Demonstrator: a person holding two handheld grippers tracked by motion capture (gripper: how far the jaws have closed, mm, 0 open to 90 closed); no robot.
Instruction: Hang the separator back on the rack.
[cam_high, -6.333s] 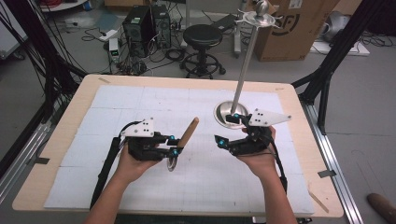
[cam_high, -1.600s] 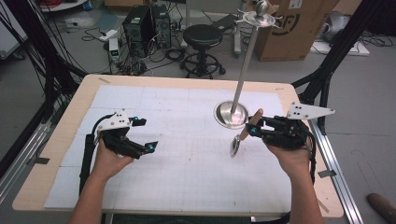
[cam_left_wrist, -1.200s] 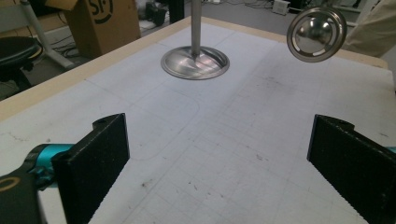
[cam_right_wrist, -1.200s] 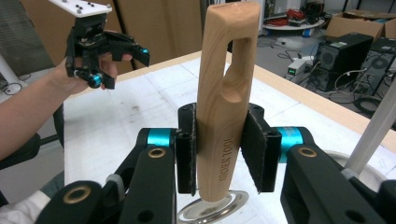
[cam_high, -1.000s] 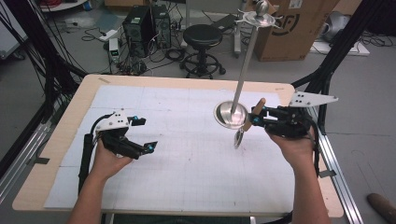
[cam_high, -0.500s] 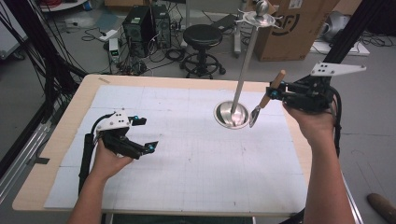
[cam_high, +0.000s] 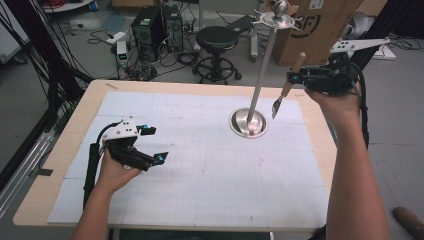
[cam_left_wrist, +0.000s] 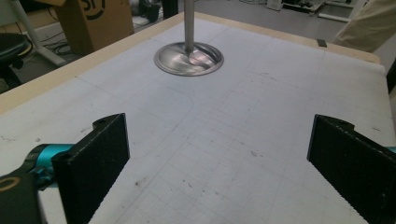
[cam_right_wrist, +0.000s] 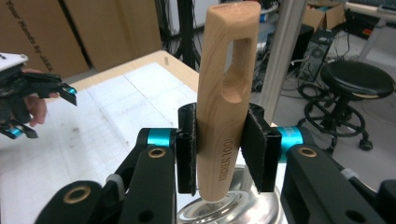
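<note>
Right gripper view shows the right gripper with its two black jaws pressed against the wooden handle of a small utensil, gripping it at the lower half of the handle. The handle stands nearly upright and has a long slot cut through its upper end, which looks meant for hanging. In the high view the same gripper is raised well above the table, near the far right corner, with the utensil hanging point-down, its metal tip in the air just right of the stand's pole.

That stand has a round steel base sitting on the white mat toward the far right of the table, a slim upright pole, and a ring of hooks near the top under a ball finial. The handle's slotted end is close to the hooks but below them and off to the right; nothing hangs there yet.

The left gripper lies low over the near left part of the mat, jaws spread wide and empty; the left gripper view looks between them across bare mat to the base.

My reading: the pick-up and lift are done. What is left is to raise the slot to a hook, thread it on, and release.
</note>
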